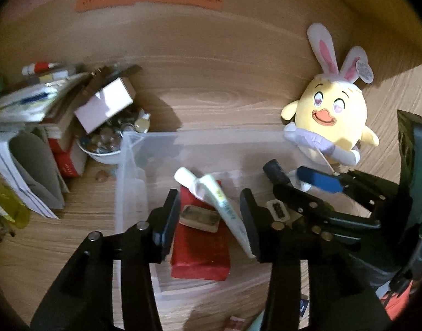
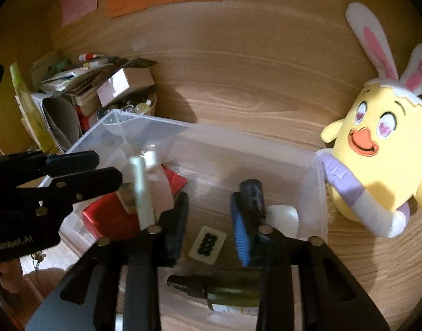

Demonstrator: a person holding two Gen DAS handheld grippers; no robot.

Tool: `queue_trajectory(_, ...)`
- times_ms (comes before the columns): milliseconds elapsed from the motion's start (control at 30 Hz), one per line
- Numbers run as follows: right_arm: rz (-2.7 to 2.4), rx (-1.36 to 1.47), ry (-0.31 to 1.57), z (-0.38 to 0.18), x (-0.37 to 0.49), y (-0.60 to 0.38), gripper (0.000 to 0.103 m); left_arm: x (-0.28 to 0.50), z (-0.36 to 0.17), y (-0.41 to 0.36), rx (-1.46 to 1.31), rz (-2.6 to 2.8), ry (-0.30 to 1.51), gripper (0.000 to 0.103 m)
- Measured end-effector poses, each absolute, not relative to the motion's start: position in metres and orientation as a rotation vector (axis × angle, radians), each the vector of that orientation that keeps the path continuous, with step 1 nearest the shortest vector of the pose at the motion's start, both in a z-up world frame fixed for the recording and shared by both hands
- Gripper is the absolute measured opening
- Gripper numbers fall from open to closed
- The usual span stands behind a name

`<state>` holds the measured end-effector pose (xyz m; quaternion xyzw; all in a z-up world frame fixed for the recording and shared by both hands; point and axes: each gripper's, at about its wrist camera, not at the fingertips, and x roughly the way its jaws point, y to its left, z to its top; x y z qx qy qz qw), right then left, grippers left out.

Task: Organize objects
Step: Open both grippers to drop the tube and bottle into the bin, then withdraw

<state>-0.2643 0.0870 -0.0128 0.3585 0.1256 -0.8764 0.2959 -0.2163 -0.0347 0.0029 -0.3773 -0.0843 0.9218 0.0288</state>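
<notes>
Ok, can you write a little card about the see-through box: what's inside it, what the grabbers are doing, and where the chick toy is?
box: clear plastic bin on a wooden desk
inside: red box, white tube, dark bottle, small packet
left gripper: open, over the white tube and red box
right gripper: open, inside the bin, holding nothing
toy: yellow chick plush with bunny ears, outside the bin at its right end
beside bin: stack of papers, bowl of small bits

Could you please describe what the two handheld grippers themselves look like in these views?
Both are matte black plastic. The left gripper and the right gripper each have two flat angular jaws on linkage arms studded with round silver pins. The right gripper's inner pads are ribbed and blue. White lettering, partly cut off, marks the left gripper's body in the right wrist view. No cables or sleeves show.
</notes>
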Motion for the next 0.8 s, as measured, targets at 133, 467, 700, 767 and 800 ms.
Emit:
queue_trajectory(133, -2.355, 0.911, 0.302, 0.004, -0.256, 0.098, 0.052, -0.203, 0.015, -0.036, -1.118, 2.886, -0.218, 0.067)
queue_trajectory(467, -2.393, 0.806, 0.278, 0.031, -0.215, 0.118, 0.069, -0.16, 0.036, -0.034, -1.046, 2.92, -0.086, 0.088)
queue_trajectory(700, -2.373, 0.818, 0.267, 0.023, -0.187, 0.13, 0.071, -0.132, 0.035, -0.035, -1.046, 2.937, -0.025, 0.094)
queue_trajectory(767, -2.358, 0.831, 0.267, 0.019, -0.181, 0.132, 0.072, -0.126, 0.031, -0.036, -1.064, 2.939, -0.018, 0.094)
queue_trajectory(800, -2.343, 0.841, 0.269, 0.016, -0.178, 0.133, 0.072, -0.125, 0.029, -0.037, -1.072, 2.943, -0.023, 0.094)
